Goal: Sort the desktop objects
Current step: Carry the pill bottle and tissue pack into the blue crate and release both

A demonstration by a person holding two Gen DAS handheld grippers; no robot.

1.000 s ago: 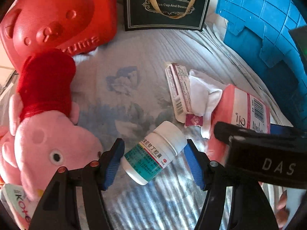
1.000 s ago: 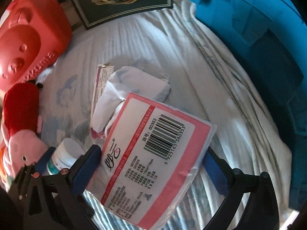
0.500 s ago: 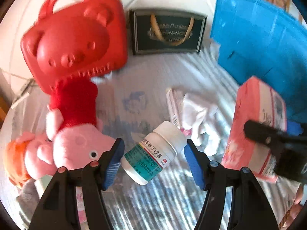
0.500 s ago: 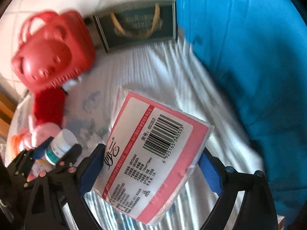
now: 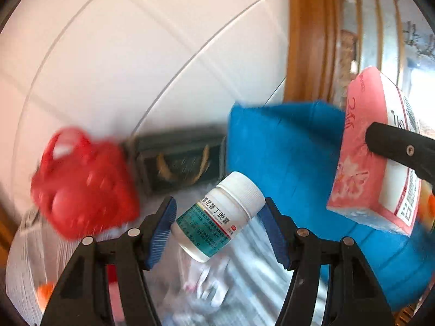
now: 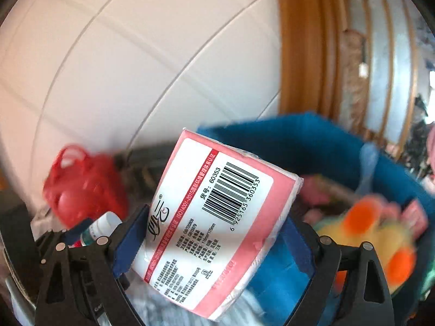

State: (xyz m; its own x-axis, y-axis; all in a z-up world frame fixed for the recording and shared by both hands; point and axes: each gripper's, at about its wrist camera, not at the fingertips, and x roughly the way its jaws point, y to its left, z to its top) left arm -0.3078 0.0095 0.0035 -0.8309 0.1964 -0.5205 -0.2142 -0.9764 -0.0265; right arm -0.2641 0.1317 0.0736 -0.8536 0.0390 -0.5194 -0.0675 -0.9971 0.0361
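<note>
My left gripper [image 5: 218, 226] is shut on a white medicine bottle [image 5: 217, 214] with a teal label and holds it tilted, well above the cloth-covered table. My right gripper [image 6: 214, 240] is shut on a pink tissue pack [image 6: 214, 222] with a barcode label, lifted at the rim of the blue basket [image 6: 312, 146]. The tissue pack [image 5: 372, 168] and one right gripper finger [image 5: 399, 149] also show at the right of the left wrist view, above the blue basket [image 5: 282, 146]. The bottle's cap [image 6: 107, 221] shows at the lower left of the right wrist view.
A red bear-shaped case [image 5: 81, 184] and a dark gift bag [image 5: 179, 160] stand at the back against a white tiled wall. The blue basket holds a yellow and orange toy [image 6: 372, 231] and other items. Crumpled white paper [image 5: 206, 279] lies on the striped cloth below.
Both grippers have risen and tilted upward with their loads, so the wall and window frame now fill the views. The tissue pack has moved up beside the blue basket's rim.
</note>
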